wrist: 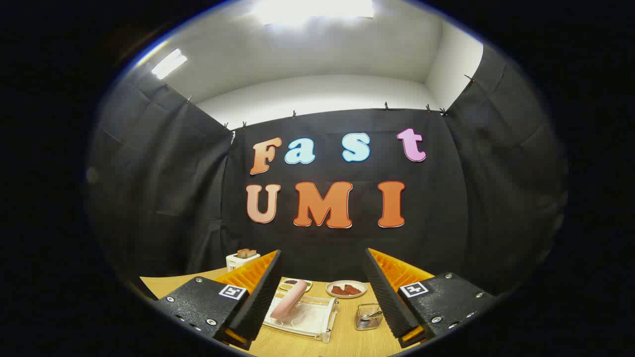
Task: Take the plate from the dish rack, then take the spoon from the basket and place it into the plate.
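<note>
Gripper [322, 297] fingers spread wide — dish rack [303, 317] with plate [289, 299] and basket [368, 317] ahead, untouched.

Two bright ceiling light panels [312, 10] glare to white overhead. The light wooden table [347, 337] is evenly lit, with soft shadows. Fisheye distortion bends the edges; the black-and-orange gripper [322, 292], fingers apart, stays sharp.
</note>
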